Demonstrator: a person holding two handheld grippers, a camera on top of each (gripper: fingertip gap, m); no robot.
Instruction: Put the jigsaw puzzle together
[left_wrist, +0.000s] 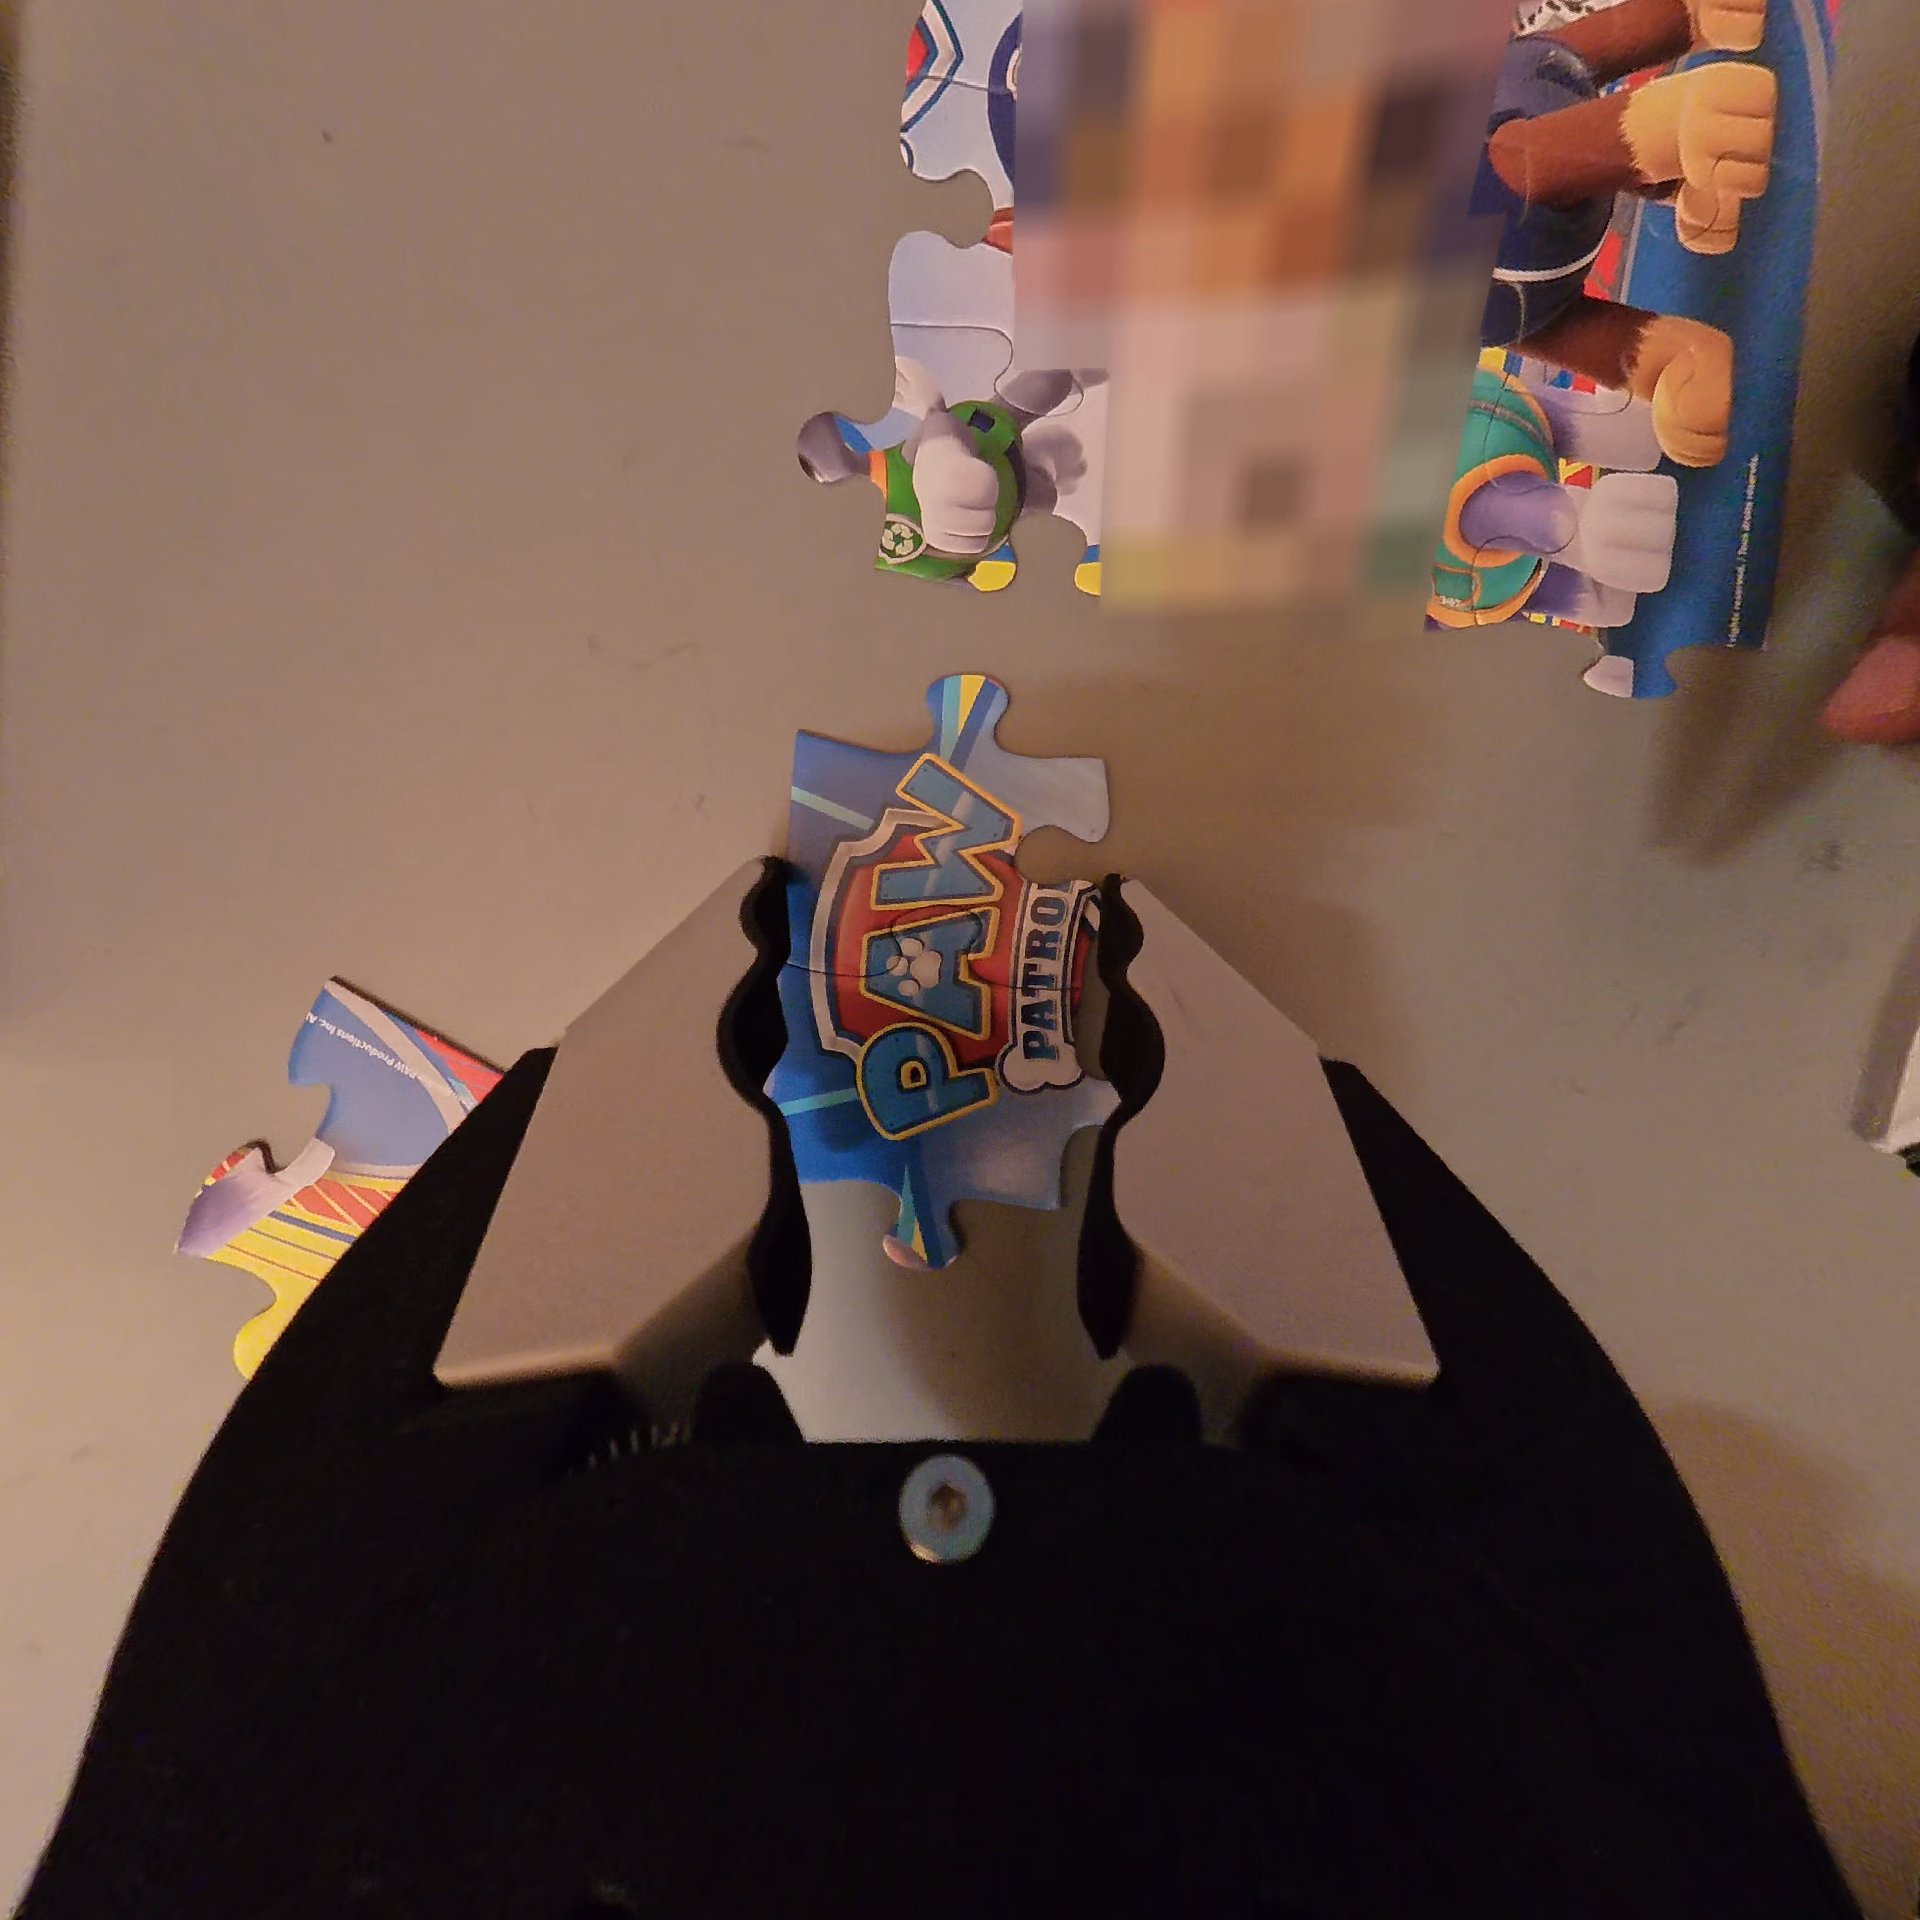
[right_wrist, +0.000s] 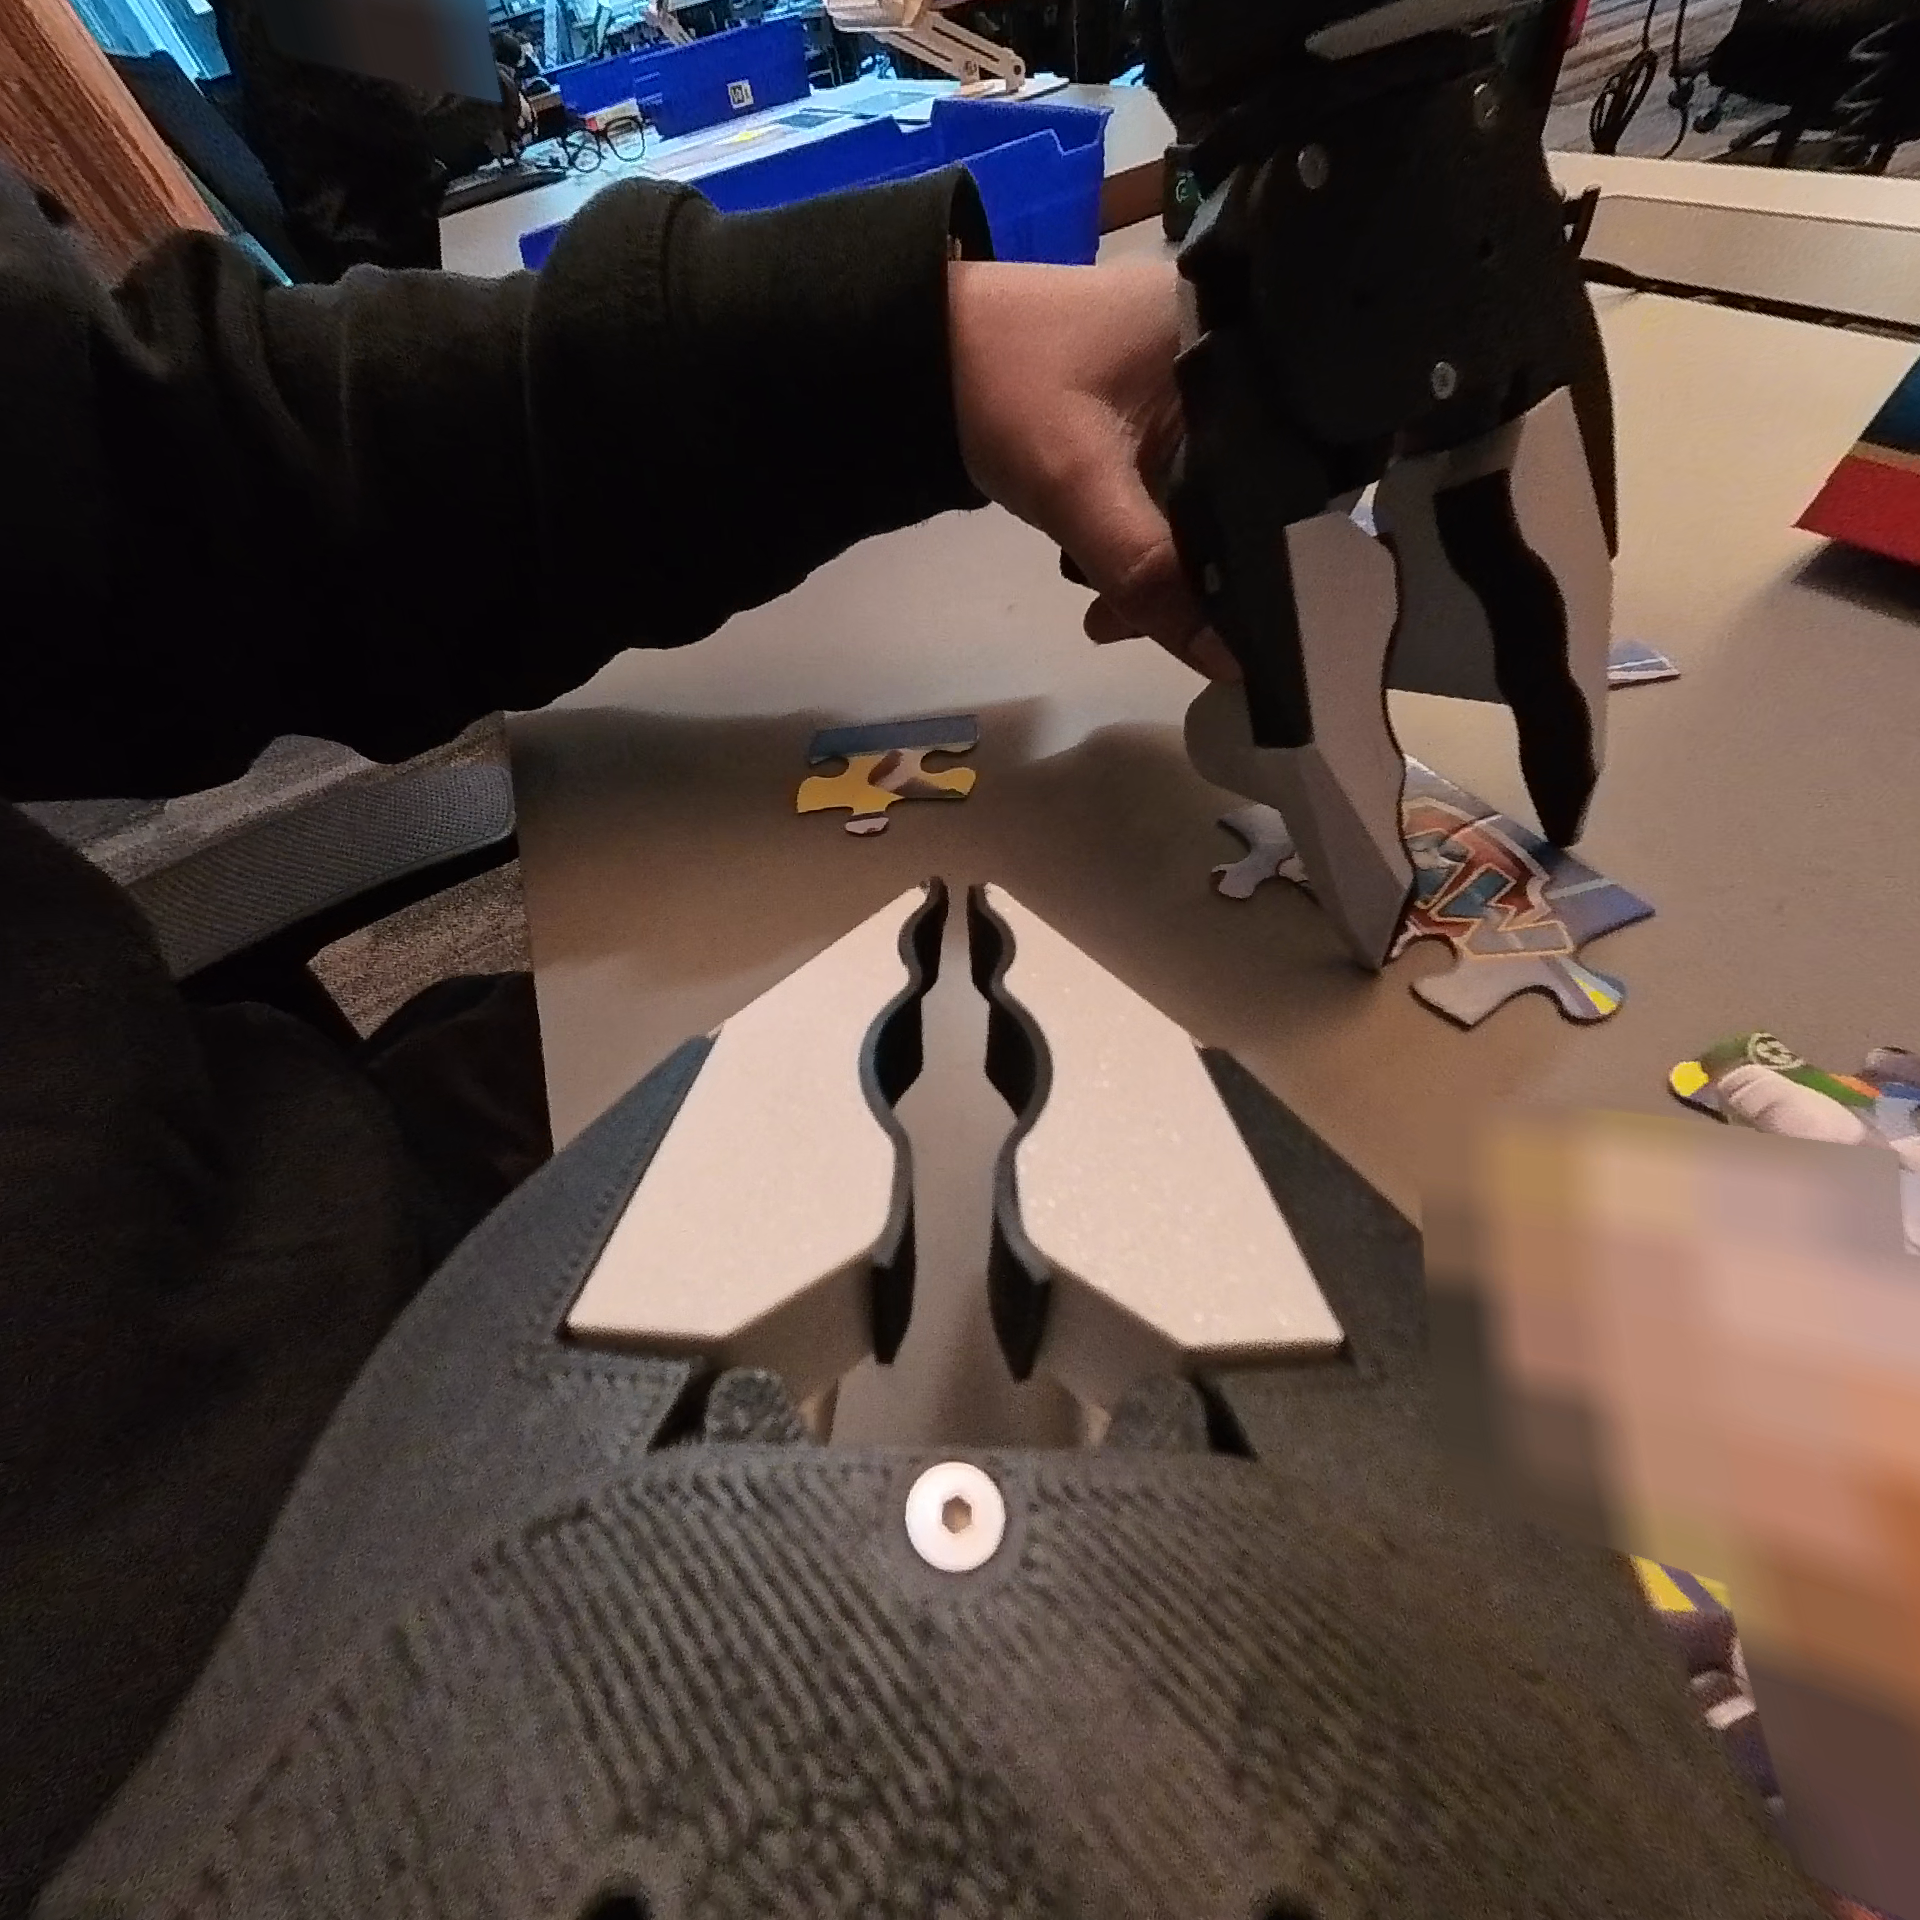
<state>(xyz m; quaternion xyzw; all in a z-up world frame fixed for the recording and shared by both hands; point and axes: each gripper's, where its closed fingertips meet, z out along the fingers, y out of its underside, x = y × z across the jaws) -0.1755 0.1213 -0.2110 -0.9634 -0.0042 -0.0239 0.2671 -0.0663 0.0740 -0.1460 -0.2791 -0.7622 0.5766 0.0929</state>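
Note:
Two joined puzzle pieces with a red and blue logo (left_wrist: 935, 987) lie flat on the beige table (left_wrist: 416, 520). My left gripper (left_wrist: 940, 883) stands over them, and its black pads (left_wrist: 753, 935) press their left and right edges. The right wrist view shows the same: the left gripper (right_wrist: 1465, 894) points down with its tips at the table on either side of the logo pieces (right_wrist: 1486, 904). My right gripper (right_wrist: 958, 891) hovers above the table near its edge, shut with nothing between its pads.
A partly assembled puzzle (left_wrist: 966, 468) lies just ahead of the left gripper, also in the right wrist view (right_wrist: 1766, 1101). A loose yellow and blue piece (left_wrist: 312, 1122) (right_wrist: 894, 774) lies to the left. A person's hand and dark sleeve (right_wrist: 1060, 436) hold the left gripper. Blue bins (right_wrist: 987, 156) stand far behind.

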